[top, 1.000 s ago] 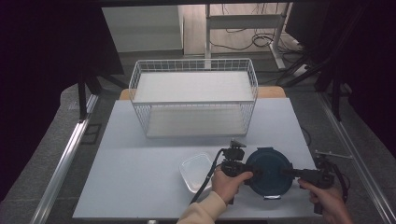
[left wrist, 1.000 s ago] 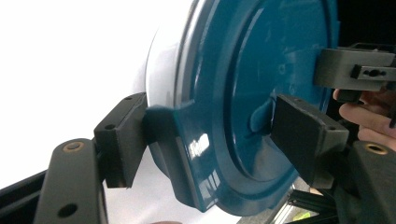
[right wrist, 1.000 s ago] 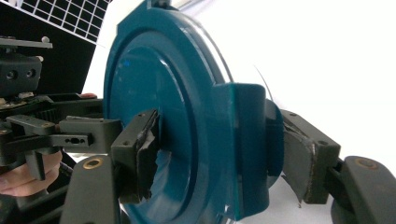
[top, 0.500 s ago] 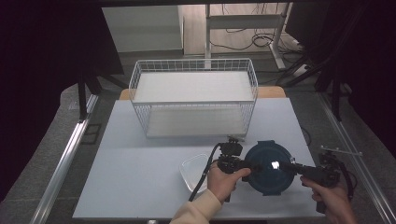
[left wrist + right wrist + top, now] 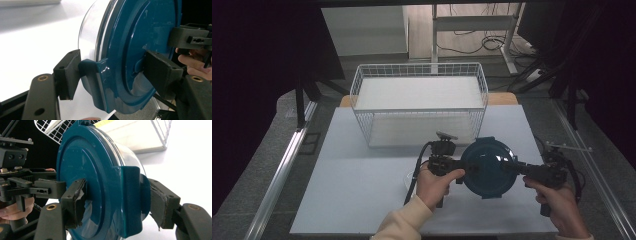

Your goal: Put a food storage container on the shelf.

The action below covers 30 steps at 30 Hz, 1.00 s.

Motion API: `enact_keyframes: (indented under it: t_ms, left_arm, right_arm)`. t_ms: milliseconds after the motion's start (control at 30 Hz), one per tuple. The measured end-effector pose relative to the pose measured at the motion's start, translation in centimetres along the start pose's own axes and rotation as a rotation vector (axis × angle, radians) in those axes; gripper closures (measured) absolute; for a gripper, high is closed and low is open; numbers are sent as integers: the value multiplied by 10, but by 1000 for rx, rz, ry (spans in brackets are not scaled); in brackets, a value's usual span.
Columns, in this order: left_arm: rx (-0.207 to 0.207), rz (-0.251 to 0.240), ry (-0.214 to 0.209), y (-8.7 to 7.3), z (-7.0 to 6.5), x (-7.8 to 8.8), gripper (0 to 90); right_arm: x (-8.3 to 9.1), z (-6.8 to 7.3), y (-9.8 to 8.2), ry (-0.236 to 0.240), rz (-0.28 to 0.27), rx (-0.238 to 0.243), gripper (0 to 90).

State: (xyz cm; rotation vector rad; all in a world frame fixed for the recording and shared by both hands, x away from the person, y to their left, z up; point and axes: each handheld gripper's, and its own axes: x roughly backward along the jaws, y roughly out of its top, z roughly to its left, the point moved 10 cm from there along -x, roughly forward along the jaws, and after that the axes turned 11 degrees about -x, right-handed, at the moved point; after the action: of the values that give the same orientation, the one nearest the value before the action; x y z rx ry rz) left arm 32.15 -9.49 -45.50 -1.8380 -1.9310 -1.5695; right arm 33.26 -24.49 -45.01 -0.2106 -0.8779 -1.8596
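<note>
Hands at the near table edge each carry a black two-jaw gripper, and between them hangs a round clear container with a dark blue clip-on lid, lifted clear of the pale grey table. The left gripper pinches one blue side latch, its jaws having just closed a little further on it; the right gripper clamps the opposite latch and rim. Risk lies in these narrow purchases: should either hand pull apart, twist or lag, a latch may spring open or slip from the pads, and the container would tip or drop onto the table. Beyond stands an empty white wire basket, well apart. Compared with a second ago, the container rides higher and nearer the basket, and both hands have risen with it.
</note>
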Motion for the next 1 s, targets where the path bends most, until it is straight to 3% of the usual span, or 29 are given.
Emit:
enact_keyframes:
  t_ms: [400, 1000]
  left_arm:
    - [-2, -24, 15, 6, 17, 27, 325]
    - [-4, -36, 19, 11, 37, 52, 335]
  right_arm:
    - [-19, 25, 9, 19, 4, 22, 360]
    - [-40, 48, 17, 32, 21, 42, 360]
